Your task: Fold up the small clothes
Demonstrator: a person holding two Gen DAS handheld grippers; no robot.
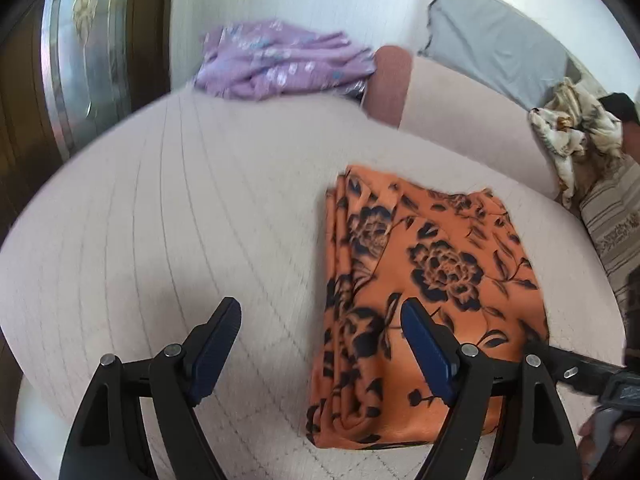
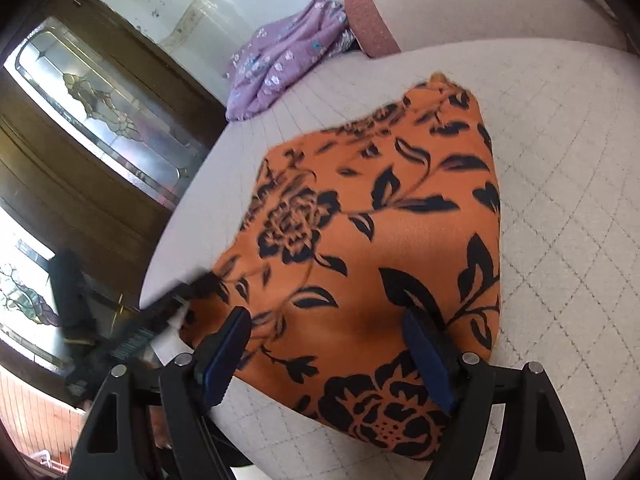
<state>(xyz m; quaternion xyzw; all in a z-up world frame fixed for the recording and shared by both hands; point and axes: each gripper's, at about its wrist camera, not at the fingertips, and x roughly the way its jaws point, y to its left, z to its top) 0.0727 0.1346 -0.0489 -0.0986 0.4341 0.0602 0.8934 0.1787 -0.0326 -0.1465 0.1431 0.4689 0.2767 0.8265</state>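
An orange cloth with a black flower print (image 1: 424, 280) lies folded into a rectangle on the pale quilted cushion (image 1: 180, 220). My left gripper (image 1: 322, 312) is open and empty above the cushion, at the cloth's left edge. My right gripper (image 2: 328, 324) is open above the same orange cloth (image 2: 380, 220), with nothing between its jaws. The other gripper shows as a dark blur at the left edge of the cloth in the right wrist view (image 2: 168, 312).
A crumpled purple flowered garment (image 1: 280, 60) lies at the far end of the cushion, next to a pink bolster (image 1: 386, 80). A grey cloth (image 1: 496, 40) and a cream patterned cloth (image 1: 576, 136) lie at the right. A wooden door with glass (image 2: 100, 120) stands to the left.
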